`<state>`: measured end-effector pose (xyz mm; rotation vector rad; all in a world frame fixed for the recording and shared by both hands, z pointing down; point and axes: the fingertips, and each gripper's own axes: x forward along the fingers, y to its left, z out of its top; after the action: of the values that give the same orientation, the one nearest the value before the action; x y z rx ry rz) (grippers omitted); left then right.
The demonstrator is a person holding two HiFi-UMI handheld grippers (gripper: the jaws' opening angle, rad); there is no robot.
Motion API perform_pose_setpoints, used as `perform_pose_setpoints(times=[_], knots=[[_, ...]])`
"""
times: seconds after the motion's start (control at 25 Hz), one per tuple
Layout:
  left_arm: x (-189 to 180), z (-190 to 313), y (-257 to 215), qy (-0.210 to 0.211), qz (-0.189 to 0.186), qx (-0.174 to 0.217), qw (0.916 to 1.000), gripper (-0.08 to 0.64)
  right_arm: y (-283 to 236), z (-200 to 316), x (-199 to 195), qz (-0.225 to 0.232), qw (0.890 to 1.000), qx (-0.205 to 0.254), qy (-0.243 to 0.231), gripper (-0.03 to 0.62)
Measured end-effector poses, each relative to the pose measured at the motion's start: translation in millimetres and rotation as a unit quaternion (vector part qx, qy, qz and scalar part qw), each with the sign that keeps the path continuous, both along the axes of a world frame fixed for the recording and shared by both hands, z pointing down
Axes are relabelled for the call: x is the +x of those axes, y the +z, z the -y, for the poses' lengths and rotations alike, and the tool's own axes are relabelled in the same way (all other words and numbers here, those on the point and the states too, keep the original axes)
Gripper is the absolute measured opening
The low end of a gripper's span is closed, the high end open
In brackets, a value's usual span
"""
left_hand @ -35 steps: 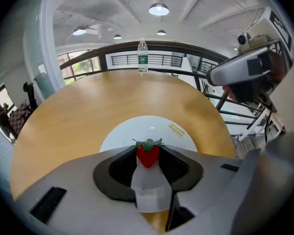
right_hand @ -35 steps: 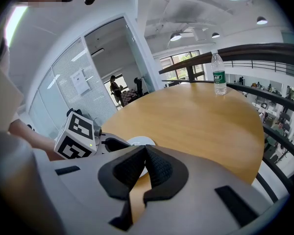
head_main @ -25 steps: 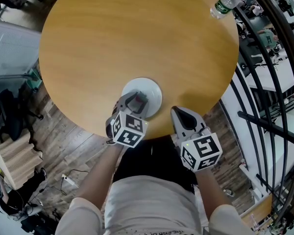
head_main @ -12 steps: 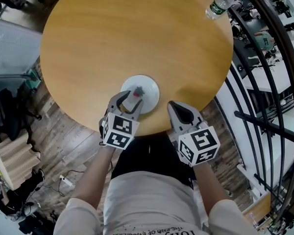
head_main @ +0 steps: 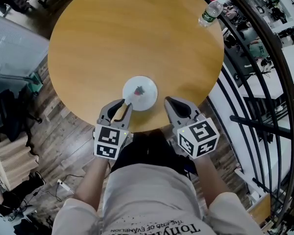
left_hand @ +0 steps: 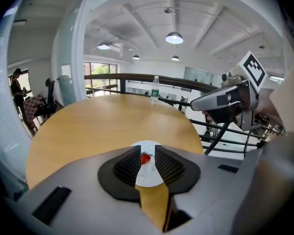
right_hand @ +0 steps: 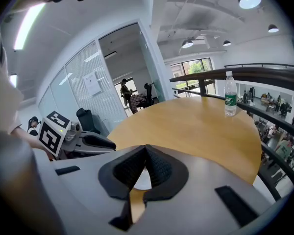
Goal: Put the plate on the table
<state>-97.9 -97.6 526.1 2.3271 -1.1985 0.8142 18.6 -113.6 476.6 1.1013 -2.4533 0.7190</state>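
Wooden round table (head_main: 137, 38) bearing a white plate (head_main: 139, 96), which lies flat close to the near edge. A small red bit (head_main: 140, 89) lies on the plate. The left gripper (head_main: 123, 105) hangs just on the near side of the plate. Its jaws have just been closing and stand partly apart, released, with nothing between them. The right gripper (head_main: 170, 102) is to the plate's right at the table's near edge, its jaws clenched tip to tip on nothing. A bottle (head_main: 209, 11) stands upright at the far right rim.
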Motion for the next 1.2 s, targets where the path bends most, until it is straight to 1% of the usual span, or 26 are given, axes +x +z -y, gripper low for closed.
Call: perform_pose_setpoints(times=[0.16,0.24,0.28,0.36,0.44,0.56,0.72,0.92,1.2], knots=[[6.1,-24.8,-35.0,0.015,-0.003,0.034,0.9993,0.055,-18.3,-13.0,-3.1,0.000,1.000,0.008,-0.015,0.020],[6.3,-37.3,-48.2,0.012,-0.017,0.038,0.9991,0.033,-24.9,-19.3,-2.9,-0.005,1.000,0.018,-0.018,0.020],[4.1,-42.9,-53.4,0.002,-0.028,0.035,0.9990,0.027,-28.5,-22.9,-2.3,-0.005,1.000,0.021,-0.017,0.020],[-5.0,-51.3,-61.5,-0.028,-0.049,0.023,0.9981,0.025,-35.2,-30.5,-1.8,0.001,1.000,0.022,-0.015,0.020],[-16.6,-55.5,-68.6,-0.058,-0.061,0.018,0.9963,0.025,-39.9,-35.9,-3.7,0.004,1.000,0.020,-0.016,0.020],[-27.3,-59.0,-79.6,-0.078,-0.070,0.024,0.9942,0.025,-44.6,-39.7,-8.4,-0.004,1.000,0.020,-0.020,0.020],[-31.2,-59.9,-89.1,-0.082,-0.073,0.035,0.9933,0.025,-54.1,-39.6,-11.5,-0.006,0.999,0.029,-0.024,0.020],[-31.0,-58.9,-96.4,-0.096,-0.091,0.037,0.9905,0.025,-66.1,-39.2,-7.1,-0.005,0.999,0.040,-0.021,0.020],[-27.4,-62.0,-102.0,-0.084,-0.089,0.046,0.9914,0.025,-63.3,-50.4,-5.9,-0.002,0.999,0.038,-0.014,0.020]])
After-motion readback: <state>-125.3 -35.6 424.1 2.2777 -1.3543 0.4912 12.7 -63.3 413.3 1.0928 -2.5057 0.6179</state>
